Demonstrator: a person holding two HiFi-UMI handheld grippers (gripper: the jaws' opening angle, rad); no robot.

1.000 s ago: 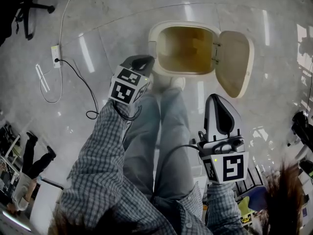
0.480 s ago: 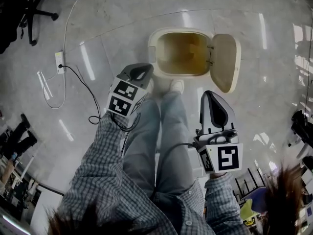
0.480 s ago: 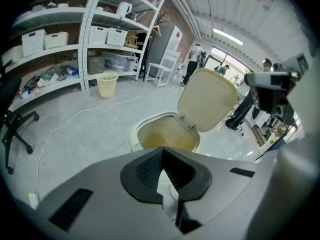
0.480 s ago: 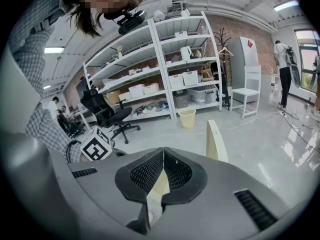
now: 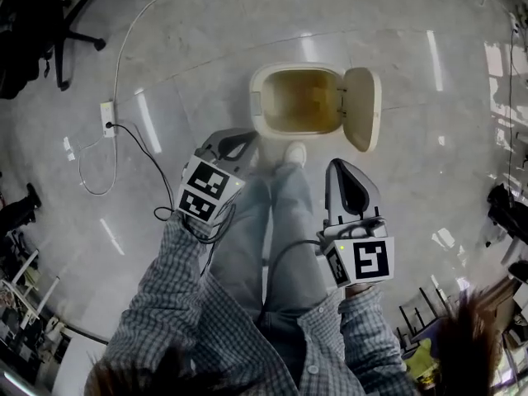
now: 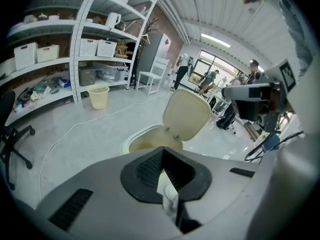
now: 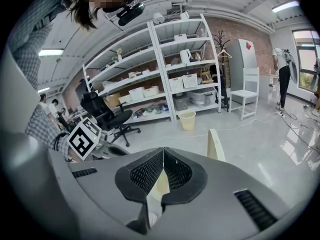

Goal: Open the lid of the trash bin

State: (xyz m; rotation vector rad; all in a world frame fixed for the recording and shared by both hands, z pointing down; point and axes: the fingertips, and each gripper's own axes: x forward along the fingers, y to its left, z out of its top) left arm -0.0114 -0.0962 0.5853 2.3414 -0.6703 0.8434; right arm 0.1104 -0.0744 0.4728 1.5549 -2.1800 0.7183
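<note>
1. The cream trash bin (image 5: pixel 299 101) stood on the pale glossy floor (image 5: pixel 190 48), just beyond the person's shoe (image 5: pixel 294 153), its mouth facing up.
2. Its lid (image 5: pixel 361 109) was already swung up and back on hinges at the bin's right edge as the head view showed it. In the left gripper view the lid stood nearly upright above the rim.
3. The bin's inside showed a yellowish-brown lining. Whether anything lay at the bottom could not be made out, perhaps because of the glare.
4. A small pale-yellow wastebasket (image 6: pixel 98 96) sat on the floor by the shelving (image 6: pixel 80 39). White baskets (image 6: pixel 97 47) lined a shelf above it, their contents unreadable.
5. The left gripper (image 5: pixel 235 144) hung just short of the bin's near left corner, its jaws closed together on nothing.
6. The right gripper (image 5: pixel 346 176) was held well below the lid in the head view and apart from it. Its jaws were likewise pressed together and empty.
7. Neither gripper touched the bin or its lid.
</note>
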